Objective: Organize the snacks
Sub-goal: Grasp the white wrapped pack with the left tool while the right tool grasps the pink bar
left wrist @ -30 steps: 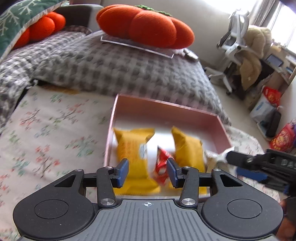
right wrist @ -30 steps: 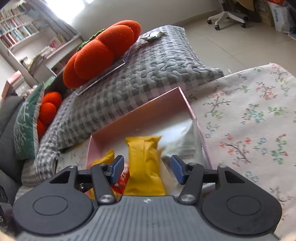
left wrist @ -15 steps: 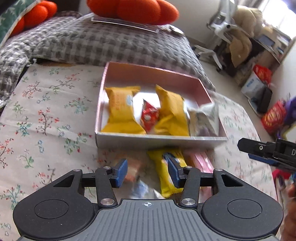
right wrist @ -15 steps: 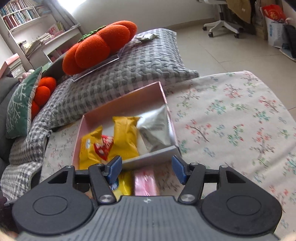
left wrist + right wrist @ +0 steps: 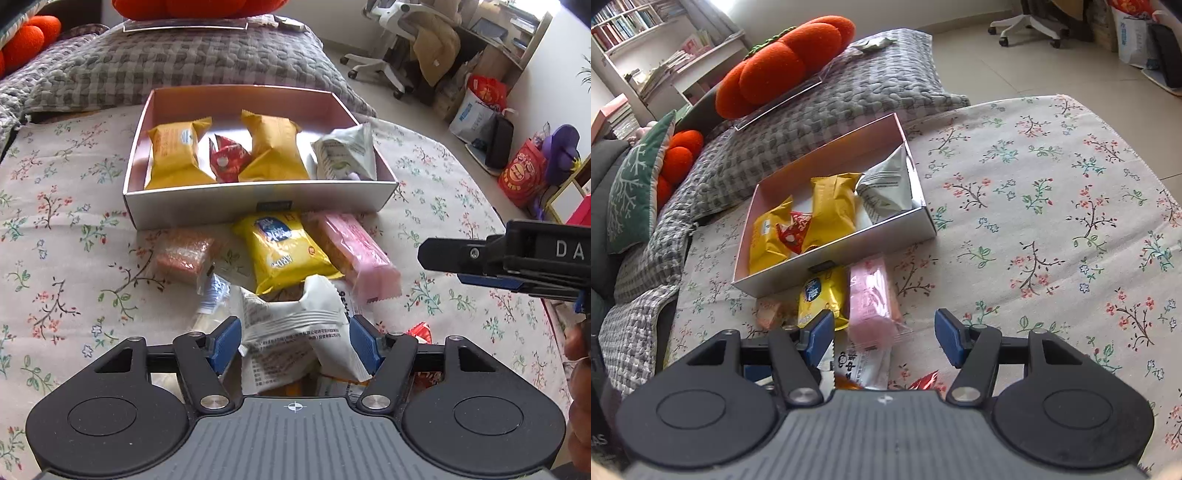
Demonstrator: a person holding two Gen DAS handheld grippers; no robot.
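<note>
Left gripper (image 5: pixel 295 345) fingers opening around crumpled white packet (image 5: pixel 295 332); pink bar (image 5: pixel 351 251) lies lengthwise pointing toward box (image 5: pixel 258 206)

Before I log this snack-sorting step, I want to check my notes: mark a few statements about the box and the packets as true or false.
1. The box holds two yellow packets. True.
2. The pink packet lies inside the box. False: it lies on the flowered cloth in front of it.
3. The left gripper is clamped on the white packet. False: its jaws are opening around it, pads apart from it.
4. A red packet sits between the two yellow ones. True.
5. The right gripper holds nothing. True.
</note>
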